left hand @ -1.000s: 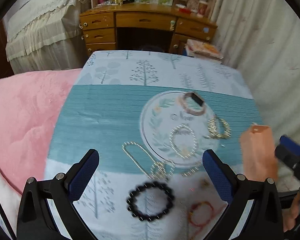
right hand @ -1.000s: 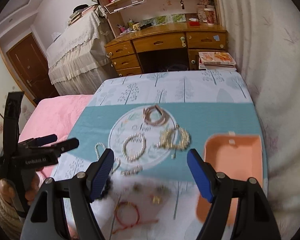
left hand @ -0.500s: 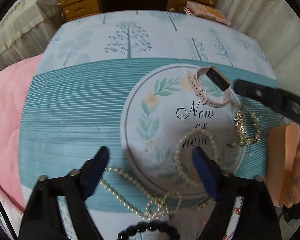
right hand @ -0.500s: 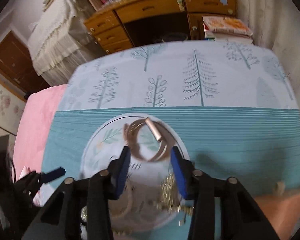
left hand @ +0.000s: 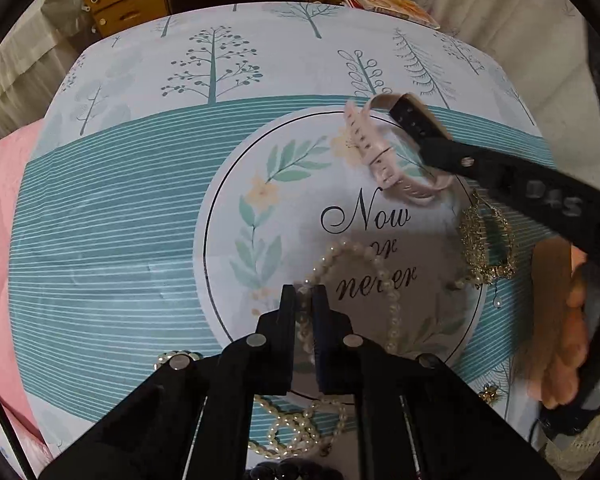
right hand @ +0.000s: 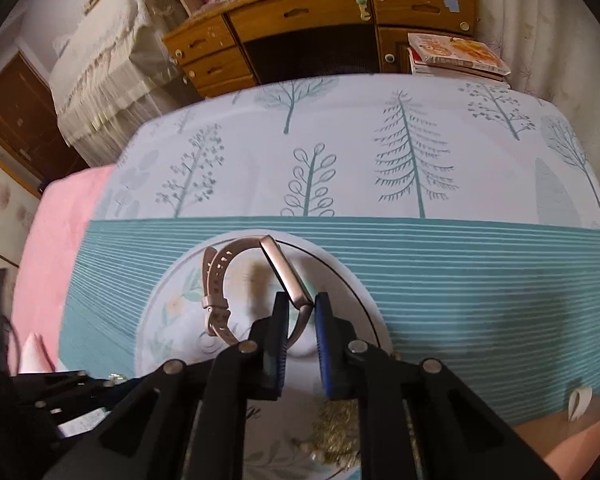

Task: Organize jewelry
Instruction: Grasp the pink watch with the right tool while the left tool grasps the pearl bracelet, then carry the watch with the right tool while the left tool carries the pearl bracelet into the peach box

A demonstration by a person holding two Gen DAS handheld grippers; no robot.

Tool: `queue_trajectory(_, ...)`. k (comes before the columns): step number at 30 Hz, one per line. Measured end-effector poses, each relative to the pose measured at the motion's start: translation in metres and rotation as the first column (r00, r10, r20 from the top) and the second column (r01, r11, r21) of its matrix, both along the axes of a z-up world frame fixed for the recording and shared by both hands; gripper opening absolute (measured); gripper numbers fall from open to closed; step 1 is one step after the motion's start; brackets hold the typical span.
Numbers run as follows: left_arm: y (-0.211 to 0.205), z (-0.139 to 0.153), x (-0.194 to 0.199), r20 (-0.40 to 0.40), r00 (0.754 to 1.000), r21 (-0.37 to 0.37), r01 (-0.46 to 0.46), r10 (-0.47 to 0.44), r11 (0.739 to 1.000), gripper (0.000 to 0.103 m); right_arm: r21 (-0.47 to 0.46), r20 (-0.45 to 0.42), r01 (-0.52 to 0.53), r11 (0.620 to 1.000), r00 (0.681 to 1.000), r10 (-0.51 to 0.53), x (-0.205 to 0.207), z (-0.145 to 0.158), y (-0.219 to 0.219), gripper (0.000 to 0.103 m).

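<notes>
Soft indoor light (fisheye-warped, blurred edges)

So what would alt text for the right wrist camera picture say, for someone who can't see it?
The right gripper is closing its blue-padded jaws on a pink smartwatch lying on a tree-patterned tablecloth. A wooden desk stands behind.

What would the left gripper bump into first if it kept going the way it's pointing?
Hardly anything is left to cross. The left gripper points steeply down with its fingers pinched on the pearl bracelet. Going on, it would most likely press straight into the tablecloth under the pearls.
</notes>
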State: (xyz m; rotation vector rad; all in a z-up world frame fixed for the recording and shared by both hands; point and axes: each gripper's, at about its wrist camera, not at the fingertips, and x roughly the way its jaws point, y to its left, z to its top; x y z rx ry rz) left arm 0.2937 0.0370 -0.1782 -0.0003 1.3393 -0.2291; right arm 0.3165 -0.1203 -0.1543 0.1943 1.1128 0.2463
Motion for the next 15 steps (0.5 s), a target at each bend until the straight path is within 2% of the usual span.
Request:
queue_trajectory(4,0.002,0.011,-0.01,0.014,1.0,-0.038,-0.011,0.012,0.999,0.005,0.059,0.058,0.013,0.998,0.998,-0.016,-0.021,0.028,-0.013,0.012)
queue_trajectory(10,-0.004,0.057,-0.035,0.116,0.993,-0.079,0.012,-0.003,0.997,0.005,0.142,0.166,0.036,0.989,0.984,-0.059,-0.077,0.074,-0.051,0.012)
queue_trajectory(15,-0.031,0.102,-0.059,0.205,0.977,-0.104,0.083,-0.06,0.991,0.005,0.177,0.227,0.09,0.98,0.965,-0.13,-0.132,0.094,-0.097,0.012)
